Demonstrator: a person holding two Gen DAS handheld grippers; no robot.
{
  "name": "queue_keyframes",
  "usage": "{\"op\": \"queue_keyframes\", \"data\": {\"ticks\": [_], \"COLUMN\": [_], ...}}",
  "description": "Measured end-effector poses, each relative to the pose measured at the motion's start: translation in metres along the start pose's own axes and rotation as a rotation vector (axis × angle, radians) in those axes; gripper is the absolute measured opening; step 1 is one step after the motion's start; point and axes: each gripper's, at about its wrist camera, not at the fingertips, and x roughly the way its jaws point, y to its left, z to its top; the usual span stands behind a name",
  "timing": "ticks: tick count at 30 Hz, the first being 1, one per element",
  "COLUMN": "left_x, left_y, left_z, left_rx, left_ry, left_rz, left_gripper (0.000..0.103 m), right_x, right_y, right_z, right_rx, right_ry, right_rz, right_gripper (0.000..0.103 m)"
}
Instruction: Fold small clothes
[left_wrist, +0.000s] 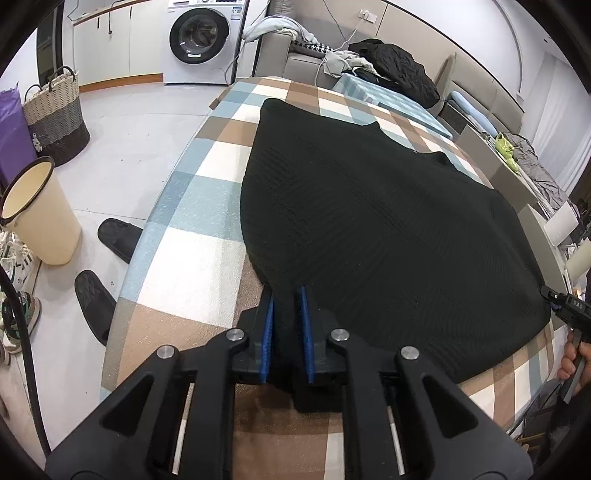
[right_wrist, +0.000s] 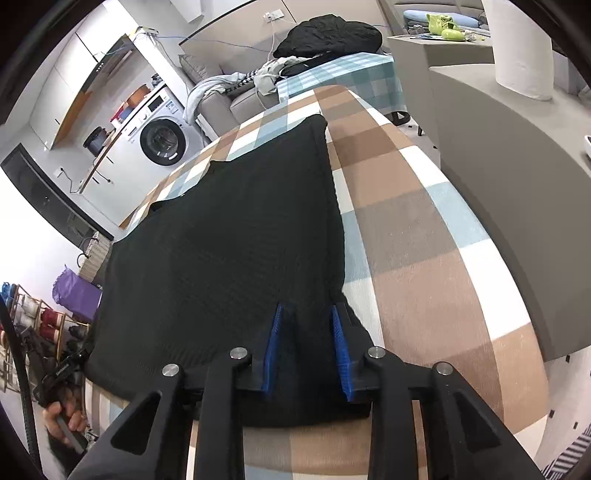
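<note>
The jaws of the left gripper (left_wrist: 287, 295), black with blue ribbed pads (left_wrist: 269, 325), stand nearly together and pinch a fold of the black ribbed knit garment (left_wrist: 369, 221) at its near corner. The jaws of the right gripper (right_wrist: 307, 312) stand a little wider; the same dark cloth (right_wrist: 221, 251) fills the gap between their blue pads (right_wrist: 338, 332) at the other near corner, and the pads appear to press on it, though the wrist view leaves that contact not quite sure.

The garment lies spread flat on the table covered with a checked cloth of brown, pale blue and white squares (left_wrist: 192, 266), its near hem close to the near edge and its far end reaching toward the far edge. Bare checked cloth shows to the left of the garment in the left wrist view and to its right (right_wrist: 424, 258) in the right wrist view.

Beyond the table's far edge stands a white front-loading washing machine (left_wrist: 203, 40). On the floor left of the table are a cream round bin (left_wrist: 40, 214), a woven laundry basket (left_wrist: 55, 114) and two black slippers (left_wrist: 118, 240). A crumpled black jacket (left_wrist: 391, 66) lies on the grey sofa beyond the table. The person's hand (right_wrist: 61, 421) shows at the lower left of the right wrist view, gripping a handle.
</note>
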Motion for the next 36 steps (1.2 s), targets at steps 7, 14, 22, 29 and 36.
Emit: {"op": "queue_keyframes", "data": {"ticks": [7,14,22,29,36], "left_x": [-0.010,-0.015,-0.016,-0.013,-0.018], "left_y": [0.008,0.017,0.017,0.015,0.016], "left_z": [-0.003,-0.007,-0.007,-0.008,-0.006], "left_rx": [-0.016,-0.030,-0.027,-0.024,-0.049], "left_ry": [-0.030,-0.033,-0.036,-0.029,-0.040], "left_rz": [0.006,0.027,0.034,0.051,0.042], "left_gripper": [0.007,0.006,0.002,0.002,0.002], "right_x": [-0.018,-0.009,-0.004,-0.015,-0.020], "right_y": [0.011,0.000,-0.009,-0.007,-0.021], "right_z": [0.003,-0.004,-0.004,-0.005,0.002], "right_rx": [-0.031,-0.009,0.029,-0.025,0.029], "right_ry": [-0.090,-0.051,-0.029,-0.046,-0.061], "right_rz": [0.009,-0.048,0.009,-0.078,-0.049], "right_gripper": [0.005,0.007,0.014,0.004,0.021]}}
